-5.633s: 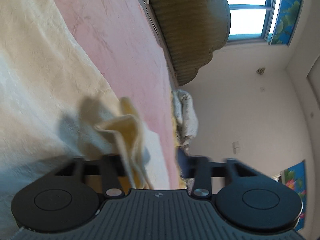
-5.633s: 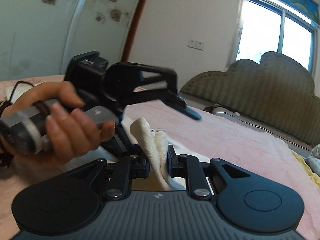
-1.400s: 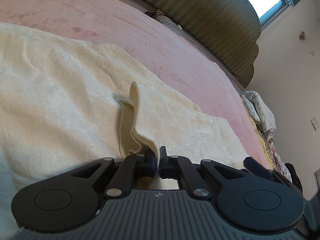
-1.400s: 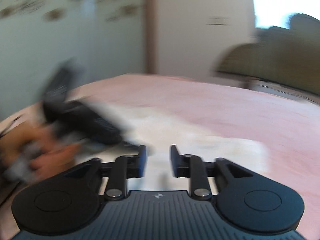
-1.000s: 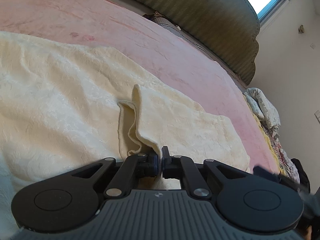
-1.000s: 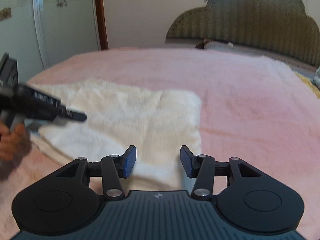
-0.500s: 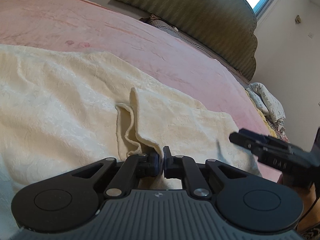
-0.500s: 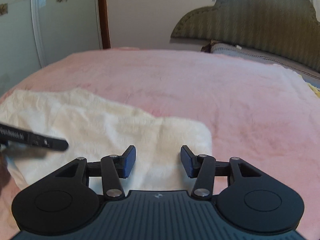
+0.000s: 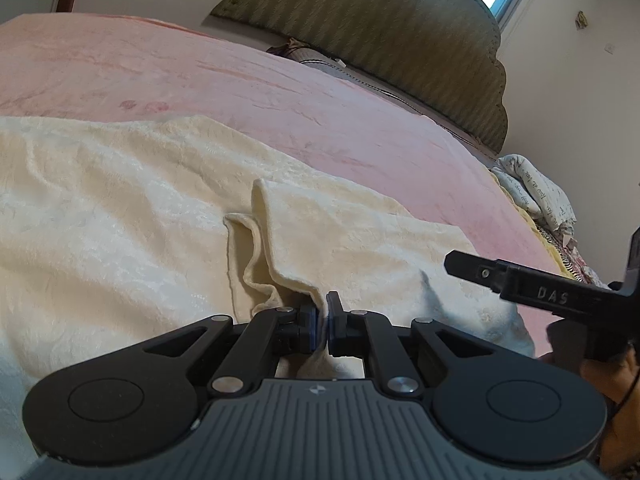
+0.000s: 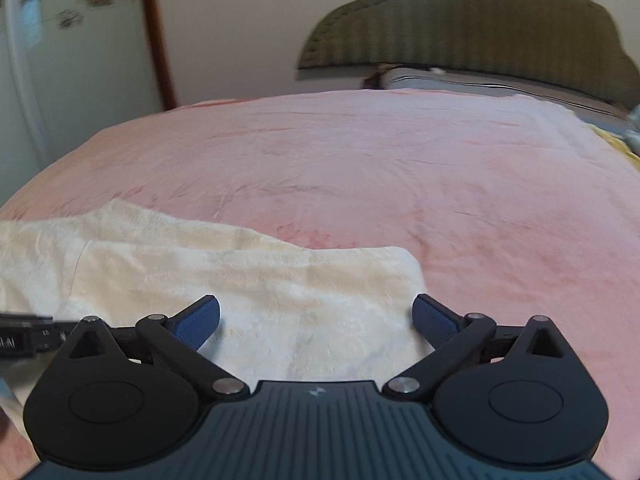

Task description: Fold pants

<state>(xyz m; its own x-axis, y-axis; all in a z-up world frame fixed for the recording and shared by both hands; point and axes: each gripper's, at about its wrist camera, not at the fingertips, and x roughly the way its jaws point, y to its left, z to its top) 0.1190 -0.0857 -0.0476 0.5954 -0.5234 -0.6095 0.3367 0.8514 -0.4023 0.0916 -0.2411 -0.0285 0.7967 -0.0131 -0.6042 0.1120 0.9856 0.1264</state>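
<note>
The pants (image 9: 120, 216) lie spread on the pink bed (image 9: 280, 92), cream and plush, filling the 9 o'clock half of the left wrist view. A raised fold of their edge runs from the middle of that view down to 6 o'clock, where the left tongs (image 9: 322, 322) are clamped on it, jaws pressed together with cloth between them. At 3 o'clock in the same view the right tongs (image 9: 520, 280) reach in beside the cloth's far corner.

In the right wrist view the pants (image 10: 240, 280) sit at 7 to 6 o'clock, one folded corner ending near 5 o'clock. The right tongs (image 10: 316, 320) hang over that corner with jaws wide apart, holding nothing; bare bed lies beyond toward 12 and 3 o'clock.

The step in hand looks like taking a second hold for another fold. The next move calls for lowering the right tongs onto the corner edge, catching every layer, and closing before both lift together; a shallow bite would likely let the thick plush slip.
</note>
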